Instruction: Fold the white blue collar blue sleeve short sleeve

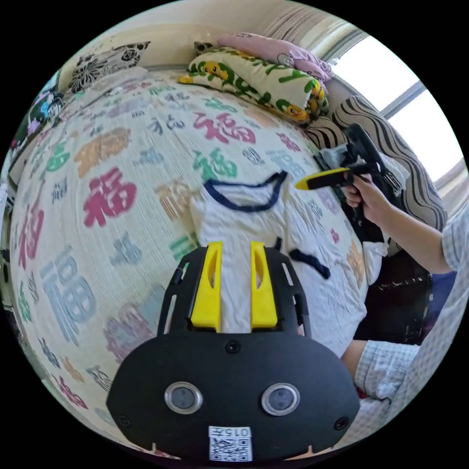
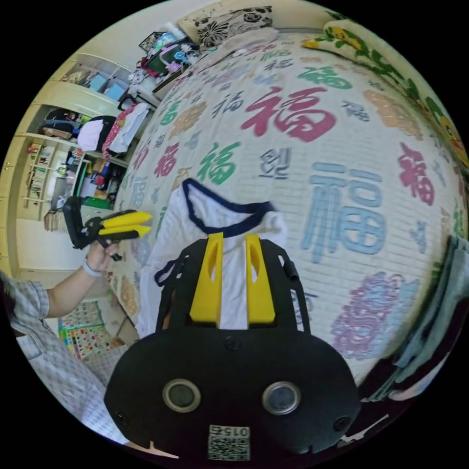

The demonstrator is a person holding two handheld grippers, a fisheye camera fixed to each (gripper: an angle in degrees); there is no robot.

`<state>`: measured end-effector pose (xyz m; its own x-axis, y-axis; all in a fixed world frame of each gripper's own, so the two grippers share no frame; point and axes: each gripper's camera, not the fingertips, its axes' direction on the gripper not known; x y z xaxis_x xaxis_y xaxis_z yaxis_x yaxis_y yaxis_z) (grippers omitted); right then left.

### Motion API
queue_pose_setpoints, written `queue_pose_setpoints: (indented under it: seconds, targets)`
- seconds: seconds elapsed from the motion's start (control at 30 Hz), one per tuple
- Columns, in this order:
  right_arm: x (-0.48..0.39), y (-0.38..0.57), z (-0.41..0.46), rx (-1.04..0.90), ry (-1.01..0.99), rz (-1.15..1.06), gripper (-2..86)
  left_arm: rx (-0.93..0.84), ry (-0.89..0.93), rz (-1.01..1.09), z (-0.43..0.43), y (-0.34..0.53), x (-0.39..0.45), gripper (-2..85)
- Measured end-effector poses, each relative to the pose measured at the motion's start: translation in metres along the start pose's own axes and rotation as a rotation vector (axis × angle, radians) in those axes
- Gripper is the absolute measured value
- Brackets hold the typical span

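Note:
A white short-sleeve shirt (image 1: pixel 234 220) with a navy collar (image 1: pixel 244 195) lies flat on the bed, its body narrowed into a strip. One navy sleeve edge (image 1: pixel 310 261) shows on its right side. My left gripper (image 1: pixel 236 246) hovers over the shirt's lower part, jaws apart, with nothing between them. In the same view a hand holds the right gripper (image 1: pixel 305 184) beside the collar, off the cloth. In the right gripper view the shirt (image 2: pixel 215 229) lies under my right gripper (image 2: pixel 233 237), which is open and empty. The left gripper (image 2: pixel 146 222) is held to the left, above the bed's edge.
The bedspread (image 1: pixel 107 195) is printed with large coloured characters. Pillows (image 1: pixel 254 78) and a striped cushion (image 1: pixel 391 151) are piled by the window. Shelves and clutter (image 2: pixel 63 146) stand past the bed's far side. Grey cloth (image 2: pixel 452 293) hangs at the right edge.

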<state>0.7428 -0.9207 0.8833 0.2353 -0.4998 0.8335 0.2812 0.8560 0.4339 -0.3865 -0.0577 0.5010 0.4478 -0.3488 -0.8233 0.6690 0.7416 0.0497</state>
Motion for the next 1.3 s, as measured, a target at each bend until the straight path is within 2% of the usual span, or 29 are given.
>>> queue_pose_setpoints:
  seconds: [0.1, 0.17, 0.27, 0.3, 0.37, 0.4, 0.47, 0.53, 0.67, 0.83, 0.97, 1.07, 1.13, 1.3]
  targets:
    - [0.034, -0.004, -0.024, -0.004, 0.084, 0.041, 9.5, 0.000, -0.036, -0.037, 0.009, -0.049, -0.032, 11.6]
    - [0.050, -0.012, -0.022, -0.058, 0.080, 0.047, 9.6, -0.026, 0.012, -0.067, 0.024, -0.072, -0.047, 11.6]
    - [0.054, -0.022, -0.004, -0.157, 0.022, 0.026, 6.8, -0.162, 0.006, -0.052, 0.059, -0.093, -0.057, 10.1]
    - [0.054, -0.023, 0.001, -0.188, 0.021, 0.022, 5.8, -0.227, 0.014, -0.026, 0.073, -0.094, -0.057, 7.4]
    - [0.055, -0.023, 0.002, -0.216, 0.096, 0.039, 1.6, -0.234, -0.030, 0.001, 0.075, -0.091, -0.055, 3.2]
    - [0.055, -0.022, 0.000, -0.218, 0.084, 0.034, 1.3, -0.244, 0.012, 0.030, 0.075, -0.089, -0.056, 1.4]
    - [0.062, -0.017, -0.017, -0.184, 0.037, 0.062, 0.7, -0.243, 0.029, 0.025, 0.072, -0.086, -0.061, 0.5]
    - [0.066, -0.010, -0.035, -0.146, 0.003, 0.076, 0.5, -0.188, -0.024, 0.044, 0.057, -0.080, -0.063, 0.0]
    - [0.053, 0.021, -0.077, -0.053, -0.030, 0.046, 0.2, -0.085, -0.019, 0.080, 0.029, -0.062, -0.054, -0.2]
    - [0.018, 0.080, -0.123, 0.022, -0.069, -0.047, 0.2, 0.038, 0.000, 0.149, -0.019, -0.001, -0.026, -0.2]
    - [-0.013, 0.160, -0.145, 0.030, -0.132, -0.101, 0.2, 0.056, 0.023, 0.239, -0.046, 0.061, 0.009, -0.1]
    - [-0.044, 0.228, -0.139, -0.039, -0.084, -0.159, 0.2, 0.008, 0.044, 0.301, -0.054, 0.124, 0.044, -0.1]
    - [-0.062, 0.269, -0.128, -0.078, -0.061, -0.165, 0.2, -0.109, 0.099, 0.336, -0.048, 0.174, 0.069, 0.0]
    - [-0.083, 0.361, -0.084, -0.220, -0.131, -0.081, 0.3, -0.261, 0.131, 0.332, -0.021, 0.264, 0.105, 0.1]
